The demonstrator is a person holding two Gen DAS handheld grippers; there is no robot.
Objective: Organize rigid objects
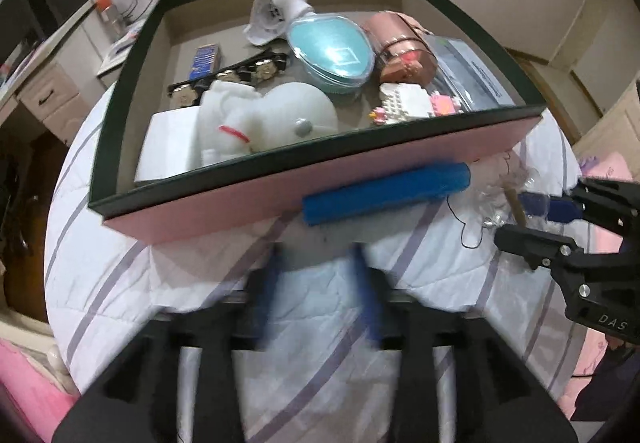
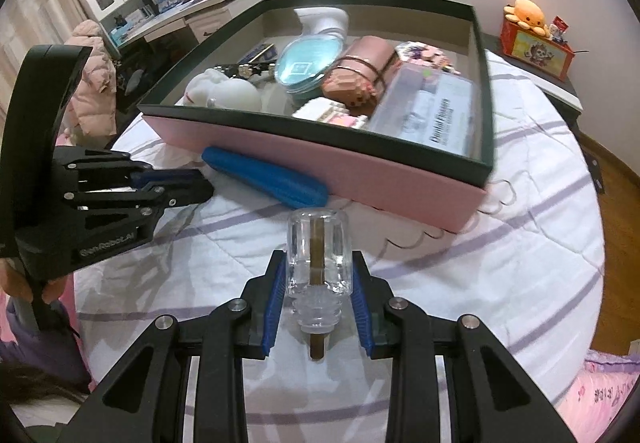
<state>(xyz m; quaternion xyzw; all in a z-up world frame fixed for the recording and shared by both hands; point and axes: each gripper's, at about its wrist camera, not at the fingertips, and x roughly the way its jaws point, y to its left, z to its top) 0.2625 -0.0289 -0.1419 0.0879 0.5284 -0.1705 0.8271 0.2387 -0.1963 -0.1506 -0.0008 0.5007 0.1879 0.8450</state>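
The box (image 2: 360, 179) already holds many things. The right gripper (image 2: 319, 299) pinches a clear bottle (image 2: 318, 255); the left gripper (image 1: 316, 283) is spread and empty. The blue case (image 2: 264, 177) still lies outside, against the box.

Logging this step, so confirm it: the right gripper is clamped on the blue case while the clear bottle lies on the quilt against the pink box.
Swapped. The right wrist view shows the right gripper clamped on the clear bottle; the blue case lies on the quilt against the pink box.
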